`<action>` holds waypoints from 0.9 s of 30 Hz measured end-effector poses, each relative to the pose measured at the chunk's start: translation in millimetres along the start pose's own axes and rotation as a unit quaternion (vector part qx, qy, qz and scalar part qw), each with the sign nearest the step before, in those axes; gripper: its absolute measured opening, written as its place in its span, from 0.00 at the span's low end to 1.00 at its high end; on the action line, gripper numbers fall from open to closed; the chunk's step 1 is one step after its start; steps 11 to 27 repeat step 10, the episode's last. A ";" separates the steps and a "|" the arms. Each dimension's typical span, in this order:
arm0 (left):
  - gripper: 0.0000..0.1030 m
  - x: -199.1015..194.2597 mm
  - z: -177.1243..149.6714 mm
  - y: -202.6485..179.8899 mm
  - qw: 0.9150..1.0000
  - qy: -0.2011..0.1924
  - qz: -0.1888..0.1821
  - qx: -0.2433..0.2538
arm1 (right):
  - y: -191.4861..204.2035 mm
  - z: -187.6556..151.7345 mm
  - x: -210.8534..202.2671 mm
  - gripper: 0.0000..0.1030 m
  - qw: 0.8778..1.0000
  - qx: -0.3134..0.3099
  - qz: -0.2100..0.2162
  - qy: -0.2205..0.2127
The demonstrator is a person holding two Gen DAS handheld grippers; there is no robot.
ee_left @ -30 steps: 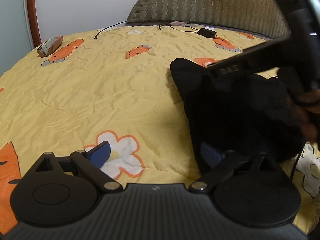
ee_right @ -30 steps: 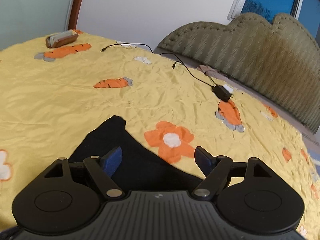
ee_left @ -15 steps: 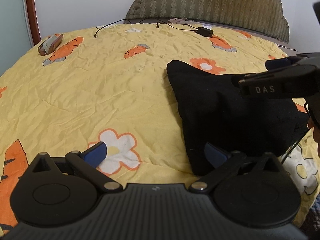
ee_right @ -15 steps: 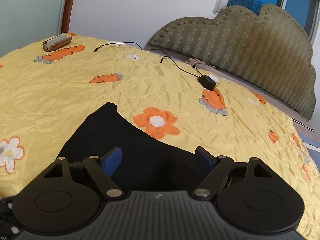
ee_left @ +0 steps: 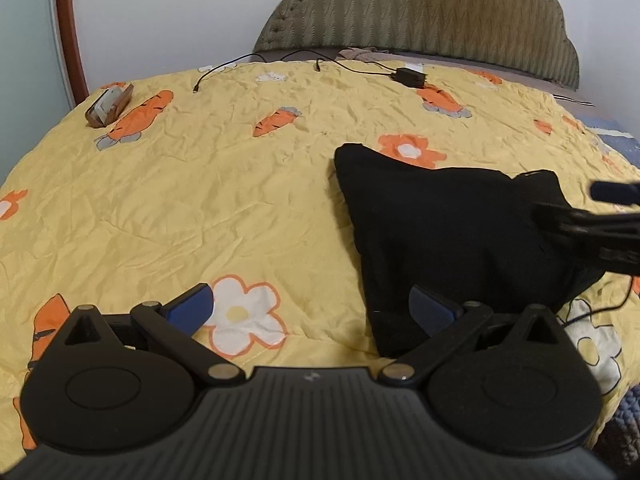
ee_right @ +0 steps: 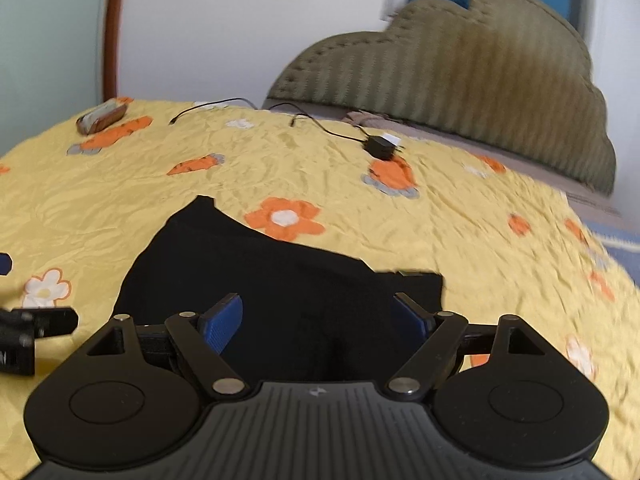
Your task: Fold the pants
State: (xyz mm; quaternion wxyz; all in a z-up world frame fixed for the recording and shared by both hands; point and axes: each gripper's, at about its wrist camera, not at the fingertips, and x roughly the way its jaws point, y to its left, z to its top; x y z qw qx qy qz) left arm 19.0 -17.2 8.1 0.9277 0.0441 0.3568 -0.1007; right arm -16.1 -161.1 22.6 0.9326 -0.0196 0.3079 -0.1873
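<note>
Landmark: I place everything relative to the folded black pants, which lie on the yellow carrot-print bedspread.

Phone case, far left of the pants: a brown case sits near the bedspread's far edge, well apart from the work.

Left gripper: tongs spread wide, holding nothing. Its right blue pad hangs over the near left corner of the pants, its left pad over bare bedspread beside a white flower print.

What changed: a second ago my right gripper reached across the pants in the left view; now it has drawn back to that view's right edge and both cameras sit higher. The pants show as one compact bundle, uncovered.

Meaning: I judge the fold finished, or close to it, with both tools released.

Right gripper: tongs apart, empty, hovering above the near edge of the pants and pointing toward the headboard. The view is blurred, so I read it as still retreating.

Charger, beyond the pants: a black adapter and its cable lie near the headboard.
</note>
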 end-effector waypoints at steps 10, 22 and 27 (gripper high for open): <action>0.96 -0.3 3.2 16.8 0.997 -0.018 0.068 -0.036 | -38.6 -14.1 -37.8 0.79 0.996 0.081 -0.007 -0.023; 0.96 -0.3 3.2 16.8 0.997 -0.018 0.068 -0.036 | -38.6 -14.1 -37.8 0.79 0.996 0.081 -0.007 -0.023; 0.96 -0.3 3.2 16.8 0.997 -0.018 0.068 -0.036 | -38.6 -14.1 -37.8 0.79 0.996 0.081 -0.007 -0.023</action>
